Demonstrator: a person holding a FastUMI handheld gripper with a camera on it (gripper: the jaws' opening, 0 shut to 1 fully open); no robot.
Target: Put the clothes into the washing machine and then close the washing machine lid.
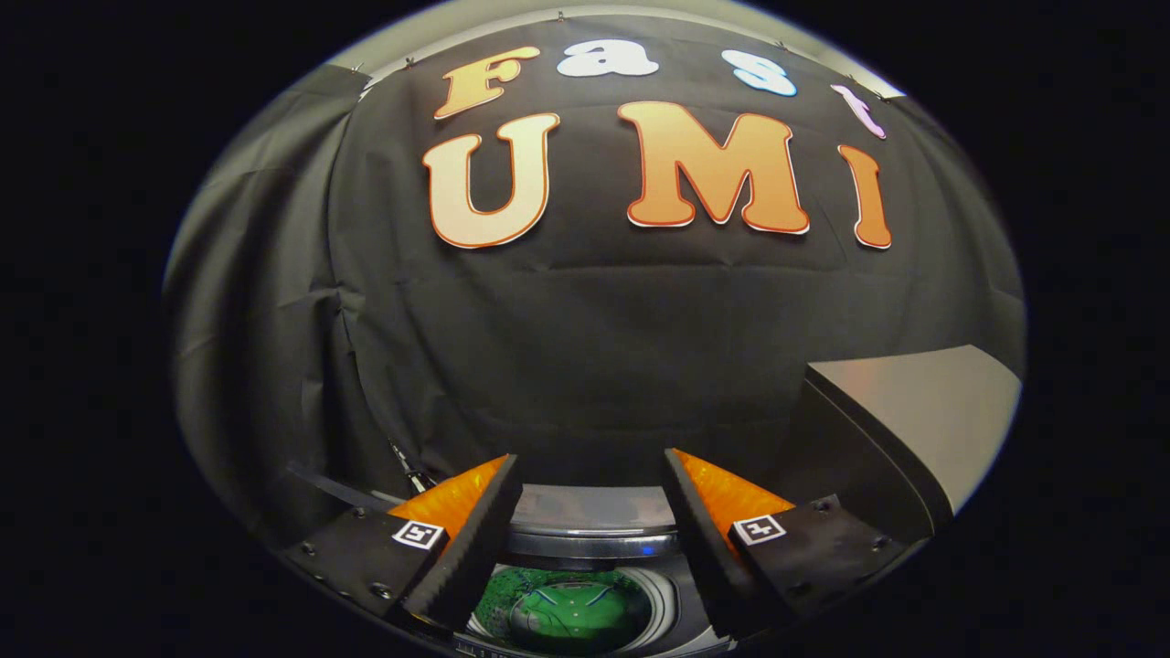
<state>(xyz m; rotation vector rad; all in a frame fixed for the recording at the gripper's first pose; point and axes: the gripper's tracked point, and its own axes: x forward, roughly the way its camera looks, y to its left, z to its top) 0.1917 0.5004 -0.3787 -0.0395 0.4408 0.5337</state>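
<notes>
At lower left and lower right of the frame the gripper (592,475) fingers stand wide apart with nothing between them. Low in the middle, in the gap between them, the washer (594,521) drum lies open with green clothes (571,612) inside. At right the raised lid (923,420) stands tilted.

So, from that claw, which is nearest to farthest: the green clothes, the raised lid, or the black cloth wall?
The claw is open, holding nothing.
1. Green clothes, in the drum between and below its fingers.
2. Raised lid, upright, to its right.
3. Black cloth wall, straight ahead, beyond both.
</notes>
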